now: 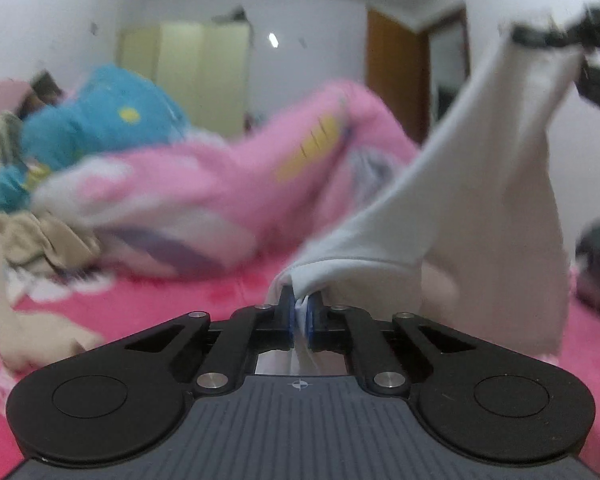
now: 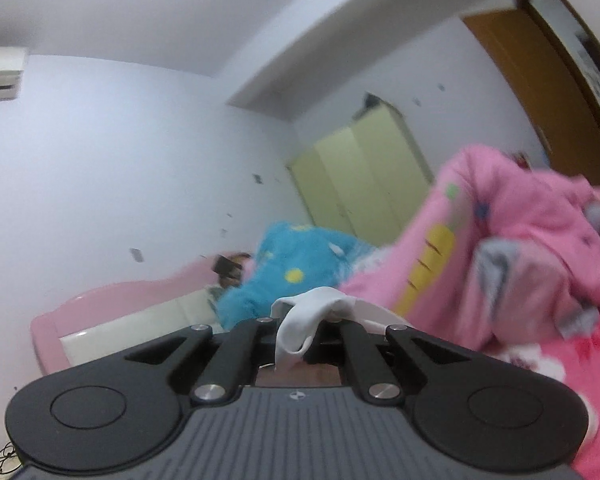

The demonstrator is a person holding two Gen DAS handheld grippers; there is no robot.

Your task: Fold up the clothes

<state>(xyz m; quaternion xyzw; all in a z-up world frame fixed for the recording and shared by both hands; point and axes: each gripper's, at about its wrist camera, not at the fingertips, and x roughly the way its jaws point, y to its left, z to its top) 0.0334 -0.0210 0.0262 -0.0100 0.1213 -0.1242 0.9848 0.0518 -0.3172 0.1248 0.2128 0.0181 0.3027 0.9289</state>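
A white garment [image 1: 472, 184] hangs stretched in the air above a pink bed. My left gripper [image 1: 299, 312] is shut on its lower edge, with a fold of white cloth pinched between the blue pads [image 1: 286, 316]. The cloth rises to the upper right, where my right gripper [image 1: 540, 36] holds its other end. In the right wrist view my right gripper [image 2: 300, 334] is shut on a bunched bit of the white garment [image 2: 304, 320], which drapes over the fingers and hides the tips.
A pink blanket [image 1: 236, 176] is heaped on the bed [image 1: 140, 308], with a blue plush item [image 1: 100, 120] behind it and beige clothes [image 1: 32, 248] at the left. A pale green wardrobe [image 2: 364, 176] and a brown door [image 2: 540, 72] stand by the walls.
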